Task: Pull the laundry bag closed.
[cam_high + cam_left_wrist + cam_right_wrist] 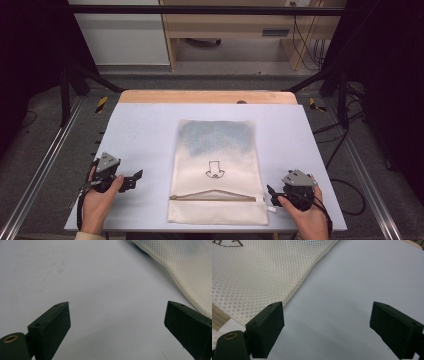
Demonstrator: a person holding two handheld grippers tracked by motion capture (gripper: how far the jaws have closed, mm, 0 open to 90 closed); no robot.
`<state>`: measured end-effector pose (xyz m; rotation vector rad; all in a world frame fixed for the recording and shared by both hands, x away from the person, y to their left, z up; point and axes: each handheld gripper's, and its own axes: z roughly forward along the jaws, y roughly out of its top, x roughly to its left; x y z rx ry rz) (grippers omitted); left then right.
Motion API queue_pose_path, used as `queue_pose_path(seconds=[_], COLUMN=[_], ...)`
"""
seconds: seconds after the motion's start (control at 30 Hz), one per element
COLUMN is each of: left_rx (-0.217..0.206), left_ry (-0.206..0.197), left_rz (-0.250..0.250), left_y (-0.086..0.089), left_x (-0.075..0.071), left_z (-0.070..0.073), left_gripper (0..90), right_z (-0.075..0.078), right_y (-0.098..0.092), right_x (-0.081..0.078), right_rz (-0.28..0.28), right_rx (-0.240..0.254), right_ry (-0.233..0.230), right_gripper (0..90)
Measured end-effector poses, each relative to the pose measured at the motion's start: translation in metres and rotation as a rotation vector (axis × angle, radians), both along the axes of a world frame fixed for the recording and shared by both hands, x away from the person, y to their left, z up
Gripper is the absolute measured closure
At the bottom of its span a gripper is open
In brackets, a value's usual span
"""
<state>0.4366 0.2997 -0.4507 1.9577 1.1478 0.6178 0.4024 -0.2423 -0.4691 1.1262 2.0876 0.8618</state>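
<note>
Near the front edge of the table (145,130), midway across it, a cream mesh laundry bag (216,170) lies flat, its zipper (212,198) running crosswise close to the near end and its arrow print (215,169) pointing back toward the person. The left gripper (134,180) rests near the front-left corner, well apart from the bag, jaws spread wide with nothing between them. The right gripper (270,194) sits just beside the bag's right edge by the zipper's end, jaws likewise wide and empty. The mesh is thin and slack, so a pinch taken too shallow would likely slip off, while one taken deep could catch both layers. Pulling one-handed may drag the whole bag across the smooth surface, even off the front edge.
</note>
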Motion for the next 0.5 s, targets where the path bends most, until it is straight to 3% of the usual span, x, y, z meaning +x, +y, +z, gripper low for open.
queue_pose_path(seconds=[0.17,0.3,0.4,0.5], left_rx=[0.009,0.064,0.071,0.118], left_ry=[-0.038,-0.078,-0.073,-0.074], left_rz=[-0.038,-0.071,-0.073,-0.083], left_y=[-0.008,-0.015,-0.019,-0.022], left_x=[-0.018,-0.031,-0.036,-0.039], left_z=[0.005,0.008,0.005,0.002], left_gripper=[6.2,4.7,4.7,4.8], right_z=[0.001,0.006,0.009,0.012], right_y=[-0.001,0.000,0.002,0.005], right_x=[-0.004,-0.008,-0.009,-0.009], right_rz=[-0.006,0.003,0.005,0.023], right_rx=[-0.001,0.011,0.006,0.010], right_ry=[0.008,-0.014,-0.013,-0.015], right_gripper=[12.1,11.9,12.7,15.3])
